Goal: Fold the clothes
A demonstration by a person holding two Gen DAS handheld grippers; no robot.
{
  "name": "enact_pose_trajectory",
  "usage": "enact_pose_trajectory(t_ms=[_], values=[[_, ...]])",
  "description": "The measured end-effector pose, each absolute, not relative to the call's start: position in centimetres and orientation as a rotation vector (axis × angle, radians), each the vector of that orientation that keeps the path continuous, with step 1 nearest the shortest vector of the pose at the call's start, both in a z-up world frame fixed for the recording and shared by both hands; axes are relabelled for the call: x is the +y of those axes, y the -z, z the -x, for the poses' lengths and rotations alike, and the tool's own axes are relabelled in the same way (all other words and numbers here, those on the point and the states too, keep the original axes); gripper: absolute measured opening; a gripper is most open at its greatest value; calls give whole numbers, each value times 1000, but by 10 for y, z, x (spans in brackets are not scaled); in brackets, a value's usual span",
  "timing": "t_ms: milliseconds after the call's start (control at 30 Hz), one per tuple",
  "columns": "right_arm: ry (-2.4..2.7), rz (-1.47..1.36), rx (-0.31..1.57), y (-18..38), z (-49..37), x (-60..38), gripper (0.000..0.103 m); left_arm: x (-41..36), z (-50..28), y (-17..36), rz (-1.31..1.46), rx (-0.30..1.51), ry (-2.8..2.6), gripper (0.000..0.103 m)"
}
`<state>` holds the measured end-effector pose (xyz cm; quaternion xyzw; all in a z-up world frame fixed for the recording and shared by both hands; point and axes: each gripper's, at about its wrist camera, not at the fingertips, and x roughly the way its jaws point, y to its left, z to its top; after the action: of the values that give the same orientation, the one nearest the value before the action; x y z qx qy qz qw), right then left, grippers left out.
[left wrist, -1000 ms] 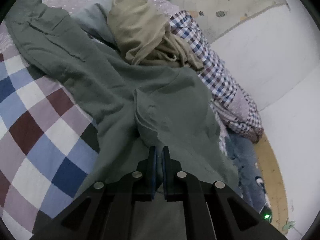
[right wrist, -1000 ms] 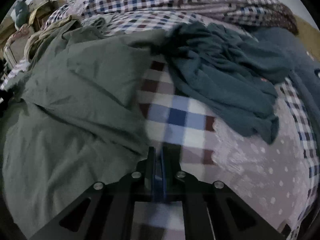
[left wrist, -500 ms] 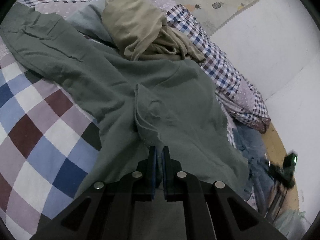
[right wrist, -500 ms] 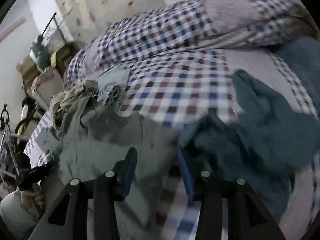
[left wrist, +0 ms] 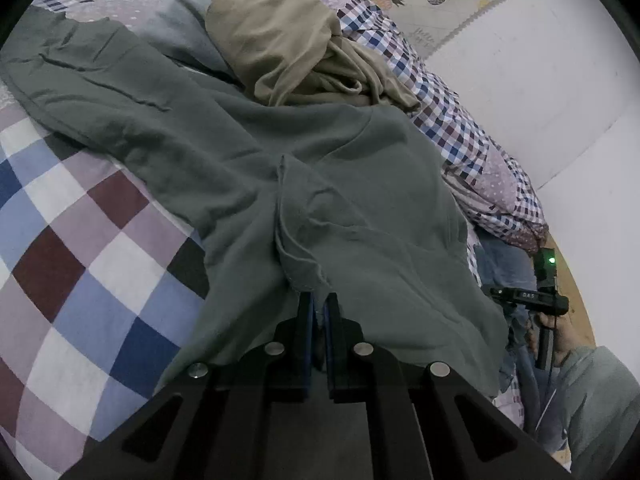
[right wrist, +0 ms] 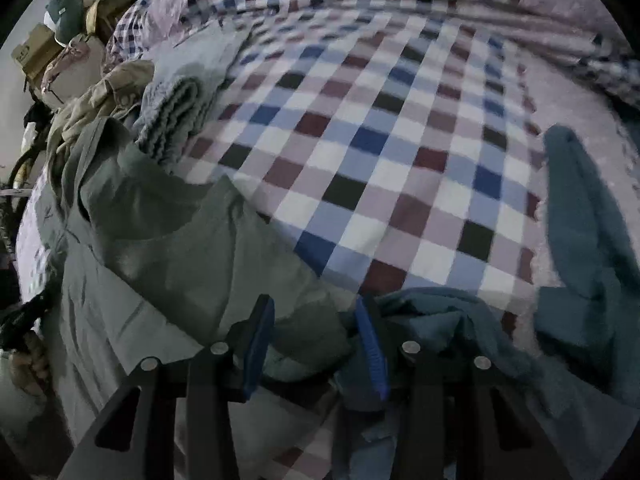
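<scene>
The left wrist view shows the left gripper [left wrist: 318,312] with its jaws pressed together on a fold of the green shirt [left wrist: 248,160], which lies spread across the checked bedcover [left wrist: 80,260] and hangs a little over the bed's edge. Only this view shows the white wall [left wrist: 540,80], the wood floor [left wrist: 576,292], a beige garment [left wrist: 288,44] heaped behind the shirt, and, at the right edge, a hand [left wrist: 560,340] in a grey sleeve [left wrist: 600,400] holding the right gripper's black handle with a green light. The right wrist view shows the right gripper [right wrist: 316,348] with its jaws spread wide; a bunched part of the green shirt [right wrist: 180,260] sits between them, and a teal garment [right wrist: 580,260] touches the right finger, but I cannot tell if either finger presses the cloth. Only this view shows a folded grey towel [right wrist: 176,116] beside the shirt, boxes [right wrist: 36,48] far at the left, and much bare bedcover [right wrist: 380,140]. It is blurred.
</scene>
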<state>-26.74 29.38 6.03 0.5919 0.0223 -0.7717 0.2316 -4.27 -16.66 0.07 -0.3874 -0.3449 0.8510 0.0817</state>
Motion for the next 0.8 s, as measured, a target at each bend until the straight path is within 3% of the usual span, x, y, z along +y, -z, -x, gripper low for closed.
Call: enact_pose_trajectory(t_ms=[100,133,167,200,300,467,500,633,667,700,767,800], values=[[2062,-1611,57,-62,263,288,40,-167,43,0,1157,-1038,-2541,4],[2056,-1600,69,-65,260,286,33,-167,43,0,1156,-1041,-2540,4],[2083,-1588,102,-70,258,283,15,-167,43,0,1155,-1043,-2540,4],[2120,-1574,140,-77,255,280,9,-167,43,0,1154,-1044,-2541,4],[2237,-1546,268,-97,248,272,7,-167,42,-1,1146,-1041,-2548,4],[2477,-1672,638,-120,252,259,7,-164,41,-6,1115,-1016,-2577,4],[2476,-1703,711,-115,255,252,8,-163,41,-6,1121,-1005,-2581,4],[2573,-1663,485,-116,240,274,15,-162,43,-5,1144,-982,-2597,4],[2596,-1648,420,-117,235,280,25,-162,43,-5,1149,-979,-2597,4],[2618,-1633,355,-118,231,286,41,-162,44,-5,1152,-977,-2599,4],[2657,-1599,225,-119,222,298,54,-162,44,-6,1156,-973,-2599,4],[2675,-1581,159,-120,218,304,56,-163,45,-6,1156,-973,-2596,4]])
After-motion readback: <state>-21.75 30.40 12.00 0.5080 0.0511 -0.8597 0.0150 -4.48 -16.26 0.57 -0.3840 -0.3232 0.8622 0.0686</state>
